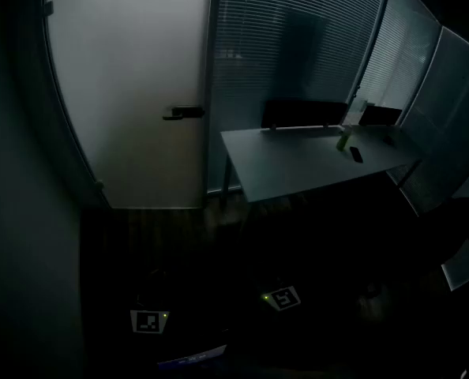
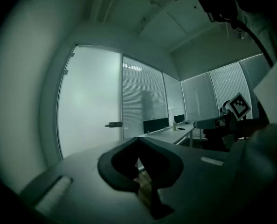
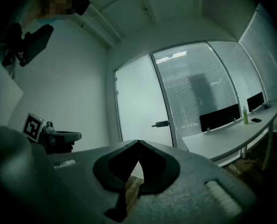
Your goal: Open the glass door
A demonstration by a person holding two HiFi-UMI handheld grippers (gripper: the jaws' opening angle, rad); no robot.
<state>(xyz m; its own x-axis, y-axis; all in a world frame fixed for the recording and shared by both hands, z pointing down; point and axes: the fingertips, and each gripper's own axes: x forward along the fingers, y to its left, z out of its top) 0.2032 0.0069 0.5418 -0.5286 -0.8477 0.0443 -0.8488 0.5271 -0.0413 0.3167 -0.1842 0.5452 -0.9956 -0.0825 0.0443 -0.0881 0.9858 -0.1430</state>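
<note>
The frosted glass door [image 1: 132, 93] stands closed at the far left of a dim room. Its dark lever handle [image 1: 183, 113] is on its right edge. Both grippers are held low and well short of the door; only their marker cubes show in the head view, the left one [image 1: 149, 320] and the right one [image 1: 283, 298]. My left gripper [image 2: 138, 138] points level toward the door [image 2: 89, 101] and handle [image 2: 114, 124], jaws shut with nothing between them. My right gripper [image 3: 138, 142] also faces the door [image 3: 141, 101] and handle [image 3: 161, 123], its jaw tips together and empty.
A pale desk [image 1: 313, 164] stands right of the door, bearing a green bottle [image 1: 343, 139], a dark phone [image 1: 356, 155] and a dark divider panel [image 1: 305, 113]. Glass walls with blinds [image 1: 290, 46] run behind it. A plain wall [image 1: 21, 172] closes the left side.
</note>
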